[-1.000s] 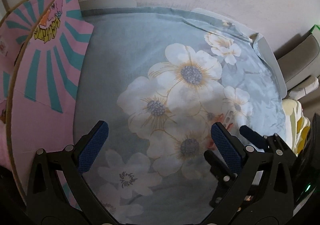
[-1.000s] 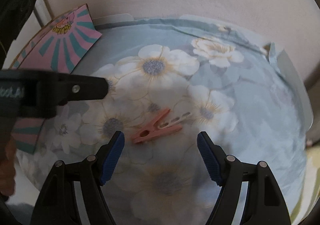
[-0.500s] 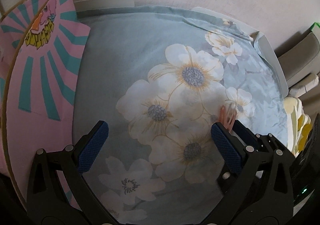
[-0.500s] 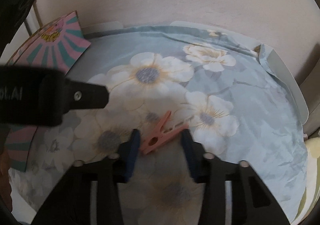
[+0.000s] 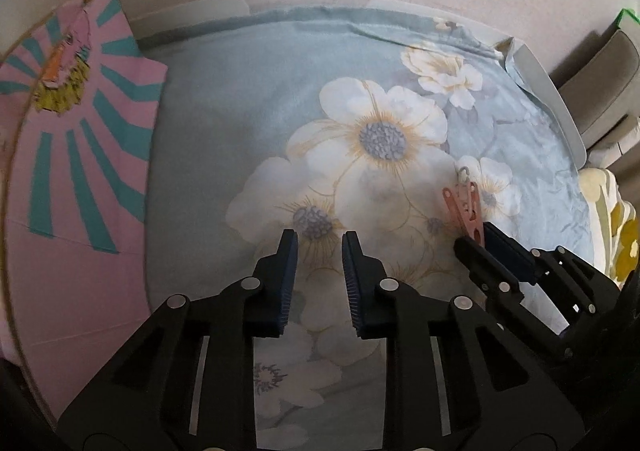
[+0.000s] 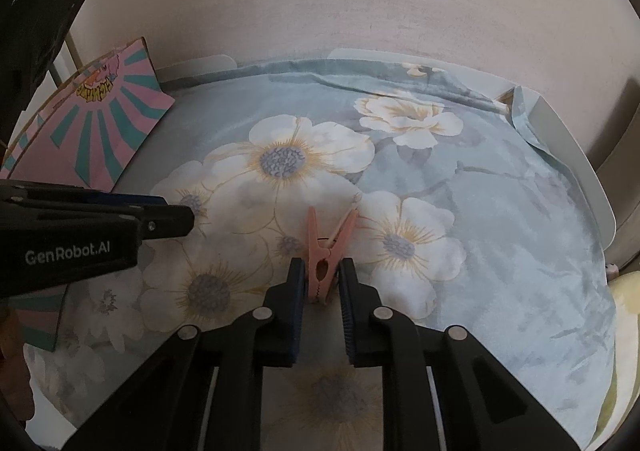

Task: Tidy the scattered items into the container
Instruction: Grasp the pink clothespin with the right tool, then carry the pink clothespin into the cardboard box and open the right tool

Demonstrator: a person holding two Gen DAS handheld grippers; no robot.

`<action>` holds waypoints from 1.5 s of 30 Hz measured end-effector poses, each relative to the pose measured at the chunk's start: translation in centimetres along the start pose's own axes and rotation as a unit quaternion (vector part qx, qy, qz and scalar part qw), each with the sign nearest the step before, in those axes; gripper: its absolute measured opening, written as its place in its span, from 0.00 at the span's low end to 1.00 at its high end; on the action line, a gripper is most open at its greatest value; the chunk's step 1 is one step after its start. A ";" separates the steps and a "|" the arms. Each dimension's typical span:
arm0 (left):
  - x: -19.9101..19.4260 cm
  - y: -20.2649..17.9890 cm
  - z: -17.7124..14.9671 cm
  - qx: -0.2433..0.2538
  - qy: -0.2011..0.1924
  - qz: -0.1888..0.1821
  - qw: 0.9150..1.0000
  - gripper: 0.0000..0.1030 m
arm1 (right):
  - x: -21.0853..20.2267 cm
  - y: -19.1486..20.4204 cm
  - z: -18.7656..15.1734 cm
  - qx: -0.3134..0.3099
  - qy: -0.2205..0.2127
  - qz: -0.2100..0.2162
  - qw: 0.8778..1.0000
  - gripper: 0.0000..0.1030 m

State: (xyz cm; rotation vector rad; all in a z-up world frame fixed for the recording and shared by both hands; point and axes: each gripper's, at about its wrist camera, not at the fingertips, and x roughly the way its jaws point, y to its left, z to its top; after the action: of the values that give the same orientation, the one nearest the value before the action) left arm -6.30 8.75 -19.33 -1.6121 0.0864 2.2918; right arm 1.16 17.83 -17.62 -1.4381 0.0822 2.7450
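Observation:
A salmon-pink clothespin (image 6: 324,251) stands between the blue pads of my right gripper (image 6: 322,263), its two legs pointing away from me. The jaws are closing and the pads press on its sides. In the left wrist view the same clothespin (image 5: 464,207) sticks out of the right gripper (image 5: 476,241) at the right, over the floral cloth. My left gripper (image 5: 320,237) is closing too, its pads a narrow gap apart with nothing between them. It enters the right wrist view as the left gripper (image 6: 176,217) from the left. A pink and teal cardboard box (image 5: 72,171) lies at the far left.
A light blue cloth with white flowers (image 5: 240,111) covers a white table whose rim (image 5: 552,99) shows at the right. A plain wall stands right behind it. A yellow and white soft item (image 5: 616,227) lies past the right edge. The box (image 6: 104,131) leans at the back left.
The right gripper's jaws came together on the clothespin, which turned from lying slantwise to pointing away. The left gripper went from wide open to nearly together, with nothing in it.

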 end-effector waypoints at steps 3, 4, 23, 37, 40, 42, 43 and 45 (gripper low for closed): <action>-0.8 -0.2 0.1 0.002 -0.016 0.007 1.000 0.17 | -0.2 -0.5 0.4 0.006 -0.004 0.003 1.000 0.15; -1.0 -0.3 0.3 0.002 -0.018 0.006 1.000 0.17 | -0.4 -0.5 0.6 0.007 -0.007 0.004 1.000 0.15; -13.7 3.2 1.4 -0.034 -0.121 0.046 0.991 0.16 | -11.3 -0.5 8.0 -0.021 -0.127 0.023 0.991 0.15; -20.4 13.9 -3.9 -0.165 -0.139 0.104 0.971 0.16 | -13.5 10.6 11.8 -0.117 -0.152 0.144 0.971 0.15; -20.3 15.2 -5.7 -0.180 -0.130 0.117 0.968 0.16 | -12.7 13.6 11.8 -0.139 -0.143 0.174 0.964 0.15; -19.9 15.8 -6.5 -0.187 -0.122 0.125 0.967 0.16 | -12.0 15.4 11.8 -0.153 -0.135 0.189 0.961 0.15; -19.6 16.2 -7.0 -0.190 -0.118 0.127 0.966 0.16 | -11.5 16.3 11.8 -0.159 -0.130 0.197 0.959 0.15; -19.0 16.8 -7.5 -0.195 -0.112 0.126 0.966 0.16 | -10.6 17.7 11.9 -0.167 -0.119 0.207 0.957 0.15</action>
State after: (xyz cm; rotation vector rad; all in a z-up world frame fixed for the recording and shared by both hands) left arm 1.12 -13.34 -6.81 -1.5743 -0.2436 2.8144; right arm -3.64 0.81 -1.63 -1.2533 -0.1071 3.3956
